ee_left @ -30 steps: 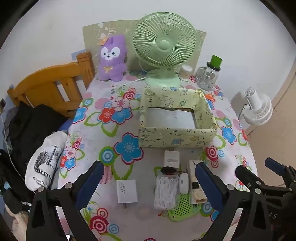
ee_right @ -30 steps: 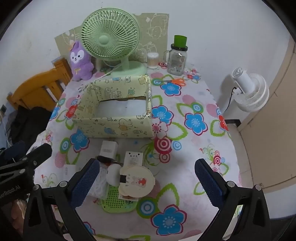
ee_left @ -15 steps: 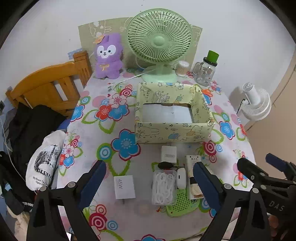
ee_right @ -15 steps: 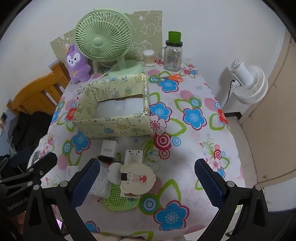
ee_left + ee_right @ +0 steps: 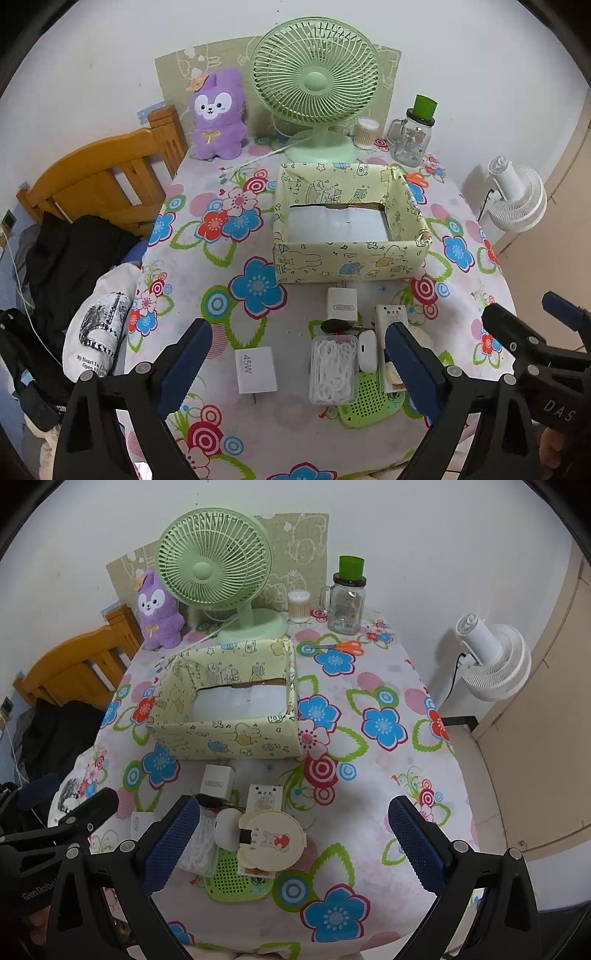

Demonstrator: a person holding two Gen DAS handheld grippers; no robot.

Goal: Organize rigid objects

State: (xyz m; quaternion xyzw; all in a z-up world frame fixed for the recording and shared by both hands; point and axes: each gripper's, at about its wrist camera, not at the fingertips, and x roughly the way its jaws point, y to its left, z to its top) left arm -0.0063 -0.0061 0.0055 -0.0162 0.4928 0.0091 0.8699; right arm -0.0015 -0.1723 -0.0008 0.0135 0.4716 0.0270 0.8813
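Observation:
A pale green patterned box (image 5: 351,225) (image 5: 229,709) stands open on the flowered table. In front of it lie a white charger (image 5: 342,303) (image 5: 218,780), a white 45W adapter (image 5: 255,369), a clear box of white cable (image 5: 333,369), a white earbud case (image 5: 367,350), a round cream mirror (image 5: 272,843), a white card box (image 5: 264,797) and a green perforated pad (image 5: 369,404) (image 5: 236,880). My left gripper (image 5: 295,363) is open and empty above the near items. My right gripper (image 5: 293,843) is open and empty above the mirror.
At the back stand a green fan (image 5: 314,85), a purple plush (image 5: 218,114), a glass jar with green lid (image 5: 413,133), a cotton swab tub (image 5: 298,605) and orange scissors (image 5: 347,647). A wooden chair (image 5: 99,181) with clothes is left; a white floor fan (image 5: 491,661) is right.
Both grippers have pulled back and up from the table, so more of the table shows. Nothing on the table has moved. Both stay open.

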